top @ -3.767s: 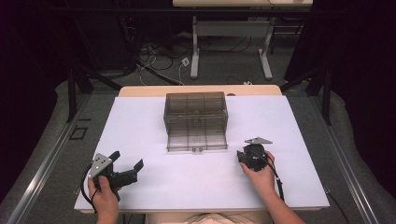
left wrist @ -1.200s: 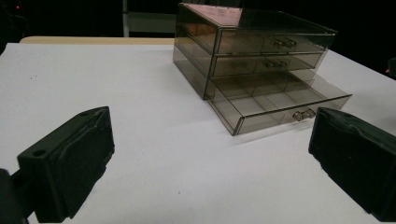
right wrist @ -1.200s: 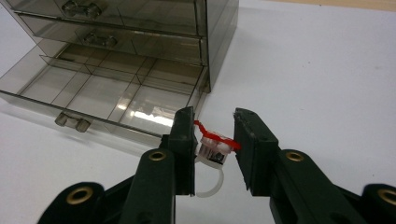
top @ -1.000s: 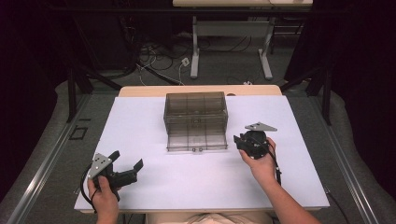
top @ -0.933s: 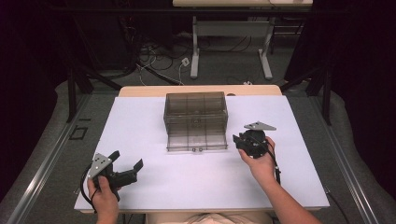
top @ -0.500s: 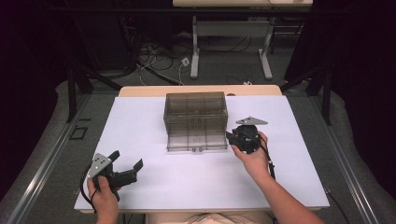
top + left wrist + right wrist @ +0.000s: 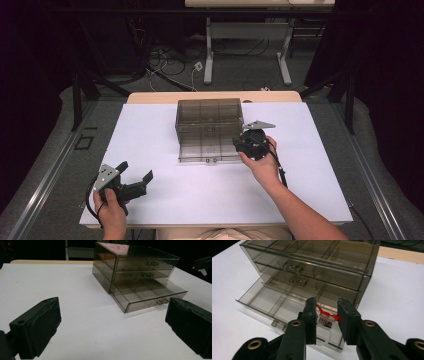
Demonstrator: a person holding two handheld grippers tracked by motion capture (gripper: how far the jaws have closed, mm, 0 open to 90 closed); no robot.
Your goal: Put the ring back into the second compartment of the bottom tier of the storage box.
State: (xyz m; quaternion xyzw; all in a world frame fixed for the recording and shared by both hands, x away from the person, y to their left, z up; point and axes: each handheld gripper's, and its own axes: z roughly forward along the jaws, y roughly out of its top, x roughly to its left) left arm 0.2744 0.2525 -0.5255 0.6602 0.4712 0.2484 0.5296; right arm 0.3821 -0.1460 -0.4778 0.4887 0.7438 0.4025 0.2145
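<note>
A smoky see-through drawer box (image 7: 210,117) with three drawers stands mid-table, and its bottom drawer (image 7: 210,150) is pulled out. My right gripper (image 7: 237,144) hovers at that drawer's right front corner. In the right gripper view the right gripper (image 7: 327,301) is shut on a small red and clear-white item (image 7: 325,318) with a white loop, just above the open drawer (image 7: 274,298). My left gripper (image 7: 136,170) rests near the front left of the table, open with nothing between its fingers. In the left gripper view it (image 7: 112,307) faces the box (image 7: 135,262) from a distance.
A white sheet (image 7: 150,130) covers the table, with a strip of wooden tabletop (image 7: 150,96) at the far edge. Beyond it lie a dark floor, cables and another table's legs (image 7: 210,55). The open drawer's compartments (image 7: 294,303) look bare.
My right gripper has moved left and slightly up from the right of the table to the open drawer's right front corner, carrying the small item. The left gripper has stayed put.
</note>
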